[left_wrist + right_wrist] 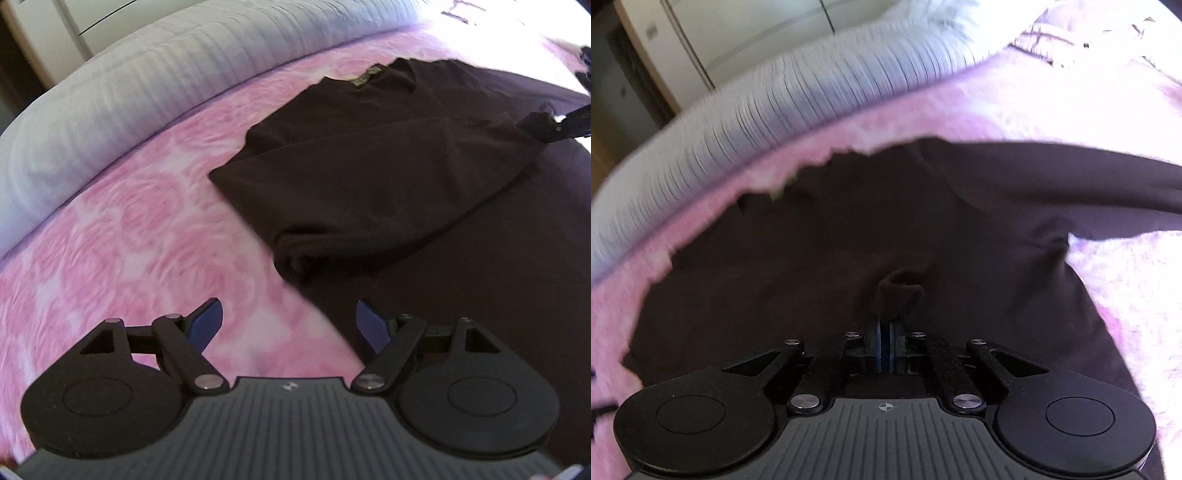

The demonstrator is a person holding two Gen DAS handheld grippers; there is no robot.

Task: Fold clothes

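Left wrist view: the left tongs (290, 325) stand wide apart with nothing between them, over the pink bedspread (122, 229) just beside the dark shirt (369, 166). The shirt lies flat on the bed, collar toward the grey pillow (110, 103) along the far edge.

Right wrist view: the right tongs (886, 332) are clamped on a pinched fold of the shirt (812, 258), raised off the rest of the cloth.
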